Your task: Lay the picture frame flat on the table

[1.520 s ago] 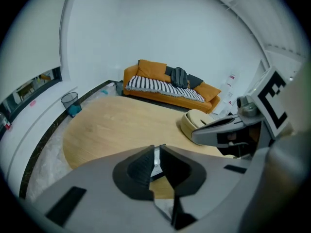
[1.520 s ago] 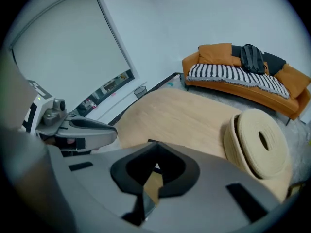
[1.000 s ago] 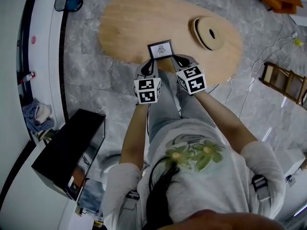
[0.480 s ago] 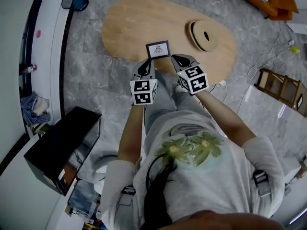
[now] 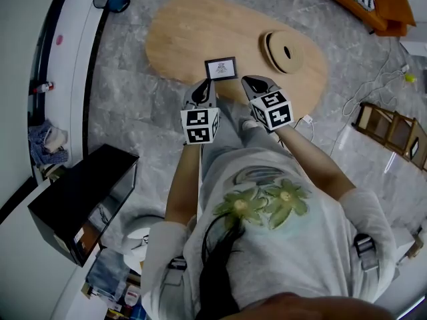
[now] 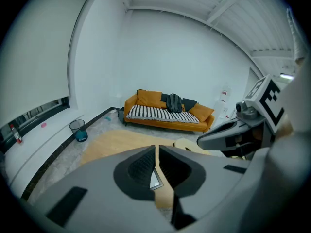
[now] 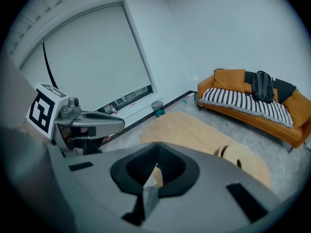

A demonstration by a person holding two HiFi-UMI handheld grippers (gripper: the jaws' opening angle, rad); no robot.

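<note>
We see the picture frame (image 5: 221,68), a small rectangle with a dark border round a pale picture bearing a little dark figure, on the light wooden desk (image 5: 180,32) close to its near edge. From above it seems to lie flat, though the steep view leaves us a little unsure. The left gripper (image 5: 202,91) and the right gripper (image 5: 257,84) hover just short of it, not touching it, each with its jaws closed together on nothing.

Orange sofa (image 6: 146,99), grey marble floor (image 5: 127,105), white walls (image 6: 184,57), large blinded window (image 7: 92,57)
</note>
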